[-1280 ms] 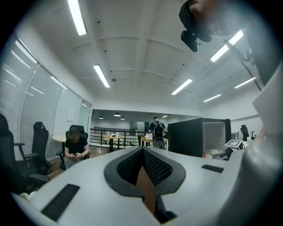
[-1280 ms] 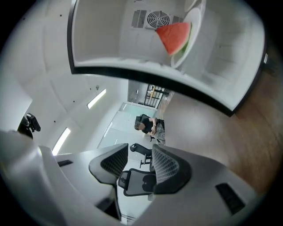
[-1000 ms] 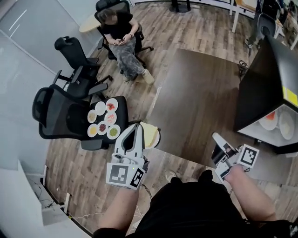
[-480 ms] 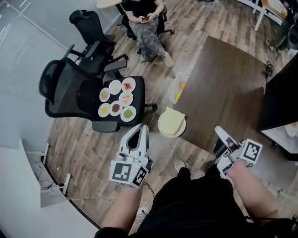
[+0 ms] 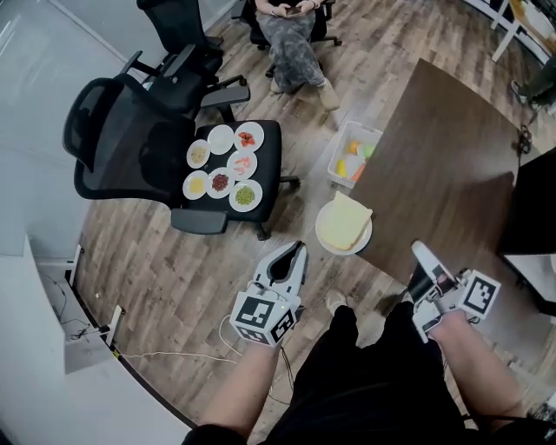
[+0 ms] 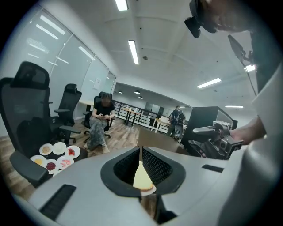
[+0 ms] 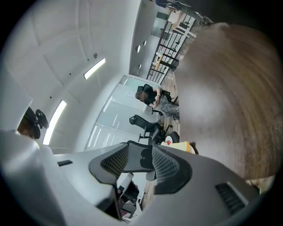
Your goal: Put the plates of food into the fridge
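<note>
Plates of food (image 5: 222,165) – six small white ones with bits of red, yellow and green on them – sit clustered on the black seat of an office chair (image 5: 117,143), at about ten o'clock from the left gripper (image 5: 298,251). A larger plate (image 5: 323,237) carrying a pale yellow slab (image 5: 347,217) rests at the near corner of the dark brown table (image 5: 443,165), at roughly one o'clock from that gripper and just beyond its tips. At twelve o'clock from the larger plate is a clear tub (image 5: 354,155) of orange and green pieces by the table's edge; I cannot tell what it stands on. The black body of the fridge (image 5: 537,195) shows at three o'clock, at the head view's right edge, well apart from every plate.

In the left gripper view the jaws are pressed together with nothing gripped – only a thin slit remains, through which the yellow slab shows beyond. The right gripper (image 5: 420,255) hangs beside the table's near edge at four o'clock from the larger plate, its jaws standing well apart with nothing between them. A seated person (image 5: 295,26) is at twelve o'clock, at the top of the head view
</note>
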`<action>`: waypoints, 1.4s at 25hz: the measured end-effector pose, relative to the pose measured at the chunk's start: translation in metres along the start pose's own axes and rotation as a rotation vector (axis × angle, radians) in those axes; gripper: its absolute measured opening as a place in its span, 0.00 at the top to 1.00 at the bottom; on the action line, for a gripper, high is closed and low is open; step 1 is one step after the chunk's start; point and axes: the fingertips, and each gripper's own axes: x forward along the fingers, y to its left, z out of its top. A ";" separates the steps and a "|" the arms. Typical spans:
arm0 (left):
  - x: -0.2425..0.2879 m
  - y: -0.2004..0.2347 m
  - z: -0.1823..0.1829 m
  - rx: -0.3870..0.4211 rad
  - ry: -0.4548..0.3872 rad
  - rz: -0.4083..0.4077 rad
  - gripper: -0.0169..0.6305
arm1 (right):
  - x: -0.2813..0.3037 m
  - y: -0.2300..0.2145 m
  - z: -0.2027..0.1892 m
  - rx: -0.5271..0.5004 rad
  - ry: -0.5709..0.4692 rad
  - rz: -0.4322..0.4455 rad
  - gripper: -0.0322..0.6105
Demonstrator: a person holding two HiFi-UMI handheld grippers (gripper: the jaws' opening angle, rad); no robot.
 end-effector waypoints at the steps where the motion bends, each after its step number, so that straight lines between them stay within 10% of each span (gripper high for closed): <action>1: 0.006 0.004 -0.011 -0.015 0.009 -0.015 0.96 | 0.000 -0.004 -0.001 0.001 0.000 -0.010 0.67; 6: 0.028 0.029 -0.048 -0.086 0.023 -0.042 0.96 | -0.004 -0.017 -0.008 -0.008 -0.011 -0.052 0.67; 16: 0.069 0.059 -0.108 -0.253 0.079 -0.108 0.55 | -0.011 -0.037 -0.003 -0.069 -0.066 -0.101 0.67; 25: 0.098 0.060 -0.156 -0.476 0.118 -0.113 0.55 | -0.025 -0.056 -0.017 -0.023 -0.053 -0.153 0.67; 35: 0.117 0.043 -0.153 -0.521 0.129 -0.153 0.55 | -0.044 -0.061 -0.012 -0.002 -0.077 -0.168 0.67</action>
